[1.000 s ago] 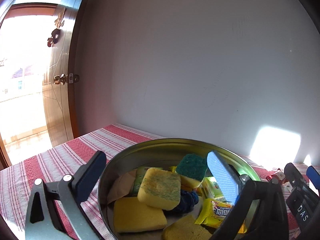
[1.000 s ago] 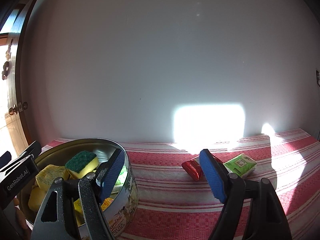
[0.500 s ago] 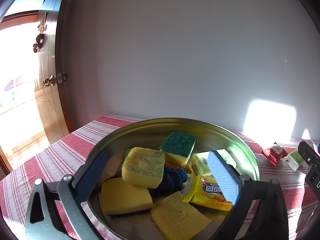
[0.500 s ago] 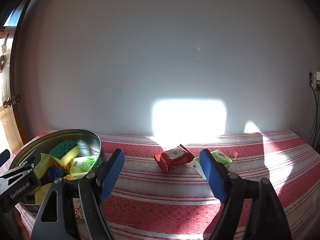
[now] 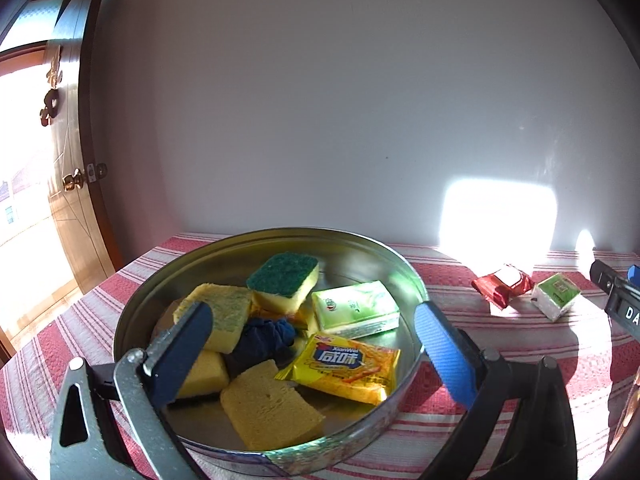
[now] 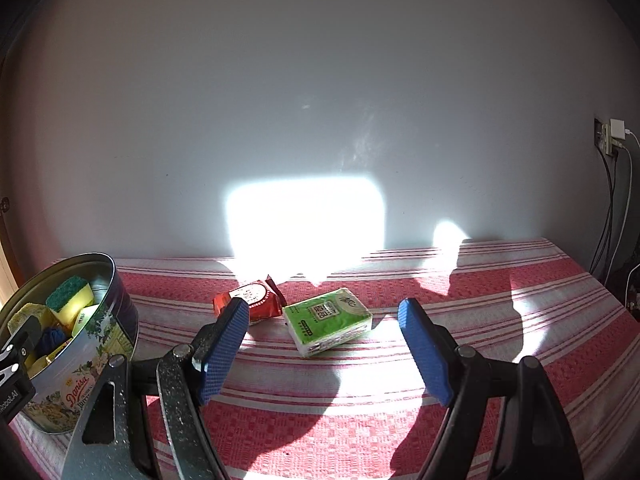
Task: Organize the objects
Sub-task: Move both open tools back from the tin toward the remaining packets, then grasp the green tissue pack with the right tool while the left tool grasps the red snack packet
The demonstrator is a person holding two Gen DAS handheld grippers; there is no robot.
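Green tissue pack (image 6: 329, 322) lies ahead between right gripper (image 6: 326, 350) fingers.

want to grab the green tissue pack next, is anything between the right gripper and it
Nothing visible is. The green tissue pack lies on bare striped tablecloth ahead of the open right gripper. The red snack packet sits beside it, toward the tin, not in the path.

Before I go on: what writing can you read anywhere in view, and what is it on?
"XianWei": yellow snack packet in the tin.
"Denisa": outer wall of the tin; the smaller line under it is cut off.
"Robot.AI": left tool, partly cropped.
Green tissue pack and red packet: print too small.
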